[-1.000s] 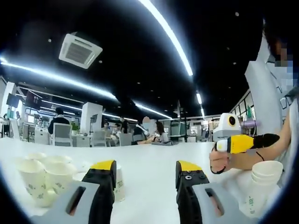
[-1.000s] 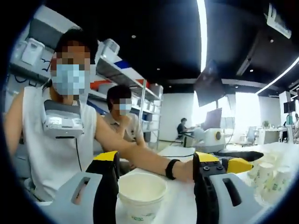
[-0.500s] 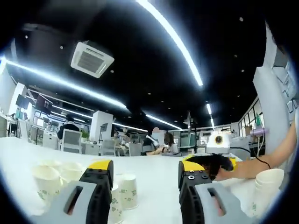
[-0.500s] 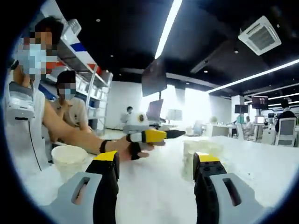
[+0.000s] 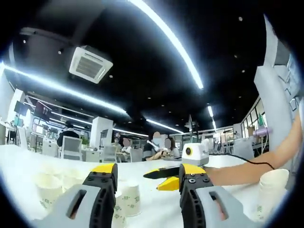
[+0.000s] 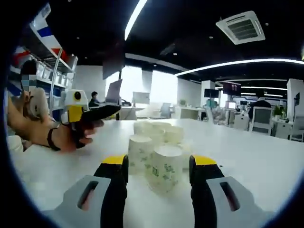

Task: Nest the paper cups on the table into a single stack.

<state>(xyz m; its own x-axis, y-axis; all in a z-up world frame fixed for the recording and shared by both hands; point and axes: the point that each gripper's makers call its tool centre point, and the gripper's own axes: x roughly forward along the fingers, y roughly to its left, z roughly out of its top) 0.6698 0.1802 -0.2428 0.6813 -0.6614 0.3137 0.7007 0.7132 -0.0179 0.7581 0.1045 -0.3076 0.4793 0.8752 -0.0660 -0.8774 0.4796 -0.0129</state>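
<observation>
Several paper cups (image 6: 159, 154) stand upside down in a cluster on the white worktop (image 6: 266, 161), directly ahead of the right tool (image 6: 158, 164). Its jaws are apart, with the nearest cup (image 6: 165, 167) between their tips. The left tool (image 5: 147, 170) is also spread, gripping nothing; two inverted cups (image 5: 129, 199) sit between its jaws. A stack of upright cups (image 5: 270, 187) stands to its right, near the person's forearm (image 5: 247, 170). More cups (image 5: 50, 190) stand to its left.
</observation>
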